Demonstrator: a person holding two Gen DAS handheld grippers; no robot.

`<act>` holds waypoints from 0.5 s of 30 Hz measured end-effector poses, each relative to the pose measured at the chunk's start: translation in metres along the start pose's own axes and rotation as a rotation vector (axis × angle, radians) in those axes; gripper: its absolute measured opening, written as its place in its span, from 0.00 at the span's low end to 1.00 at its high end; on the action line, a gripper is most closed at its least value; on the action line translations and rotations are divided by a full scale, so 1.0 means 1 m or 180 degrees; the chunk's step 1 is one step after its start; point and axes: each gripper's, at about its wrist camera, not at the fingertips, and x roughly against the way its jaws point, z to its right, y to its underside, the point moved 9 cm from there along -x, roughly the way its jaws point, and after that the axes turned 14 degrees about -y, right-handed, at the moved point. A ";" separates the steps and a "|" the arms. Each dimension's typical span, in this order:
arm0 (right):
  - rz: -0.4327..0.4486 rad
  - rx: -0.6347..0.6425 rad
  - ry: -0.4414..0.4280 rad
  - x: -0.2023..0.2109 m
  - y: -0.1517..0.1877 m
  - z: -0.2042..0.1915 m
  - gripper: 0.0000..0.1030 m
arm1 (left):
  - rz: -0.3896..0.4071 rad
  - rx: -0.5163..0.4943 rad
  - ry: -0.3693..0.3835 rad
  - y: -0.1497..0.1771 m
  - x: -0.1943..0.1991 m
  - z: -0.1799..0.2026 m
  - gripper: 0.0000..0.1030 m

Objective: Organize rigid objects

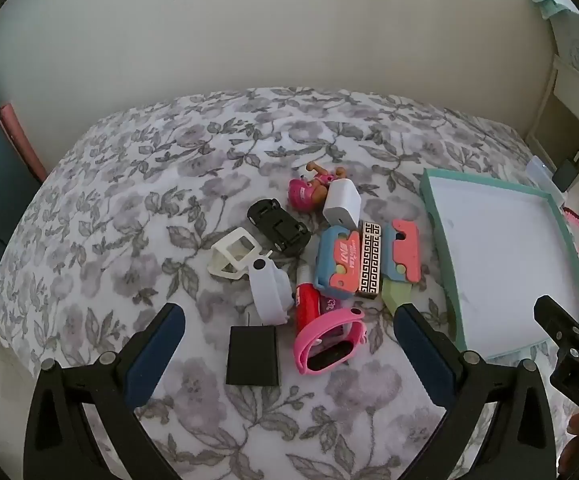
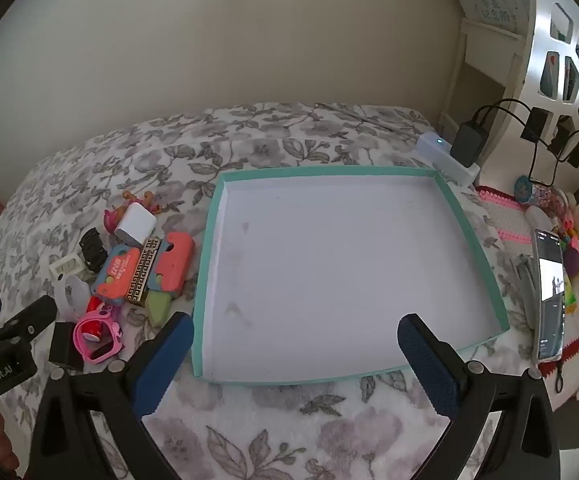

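A pile of small rigid objects lies on the floral bedspread: a pink watch (image 1: 327,340), a black charger (image 1: 252,355), a white band (image 1: 268,288), a black toy car (image 1: 279,226), a white adapter (image 1: 341,203), a doll (image 1: 309,188), coral-and-blue toys (image 1: 339,266) and a patterned box (image 1: 370,262). My left gripper (image 1: 289,316) is open, just short of the pile. An empty teal-rimmed tray (image 2: 205,264) lies right of the pile. My right gripper (image 2: 295,332) is open over the tray's near edge, holding nothing.
A wall runs behind the bed. To the tray's right are a phone (image 2: 549,292), small toys (image 2: 577,264), a pink crocheted mat (image 2: 501,212) and a power strip with chargers (image 2: 449,156). A white shelf unit (image 2: 561,60) stands at far right.
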 end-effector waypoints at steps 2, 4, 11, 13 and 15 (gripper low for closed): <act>-0.0006 -0.0006 0.0000 -0.001 0.000 0.000 1.00 | 0.0011 -0.0046 -0.0099 0.000 -0.001 0.001 1.00; -0.0002 -0.0008 0.0002 -0.001 0.000 0.001 1.00 | 0.0004 -0.0045 -0.0096 0.002 -0.002 0.001 1.00; -0.0001 -0.0006 0.0016 -0.001 0.001 -0.001 1.00 | -0.0015 -0.0112 -0.0126 0.003 -0.002 0.003 1.00; -0.0014 -0.0011 -0.0002 -0.002 0.001 0.000 1.00 | -0.0018 -0.0131 -0.0137 0.003 -0.002 0.003 1.00; -0.0015 -0.0007 0.0002 -0.003 0.002 0.000 1.00 | -0.0021 -0.0145 -0.0147 0.003 -0.003 0.003 1.00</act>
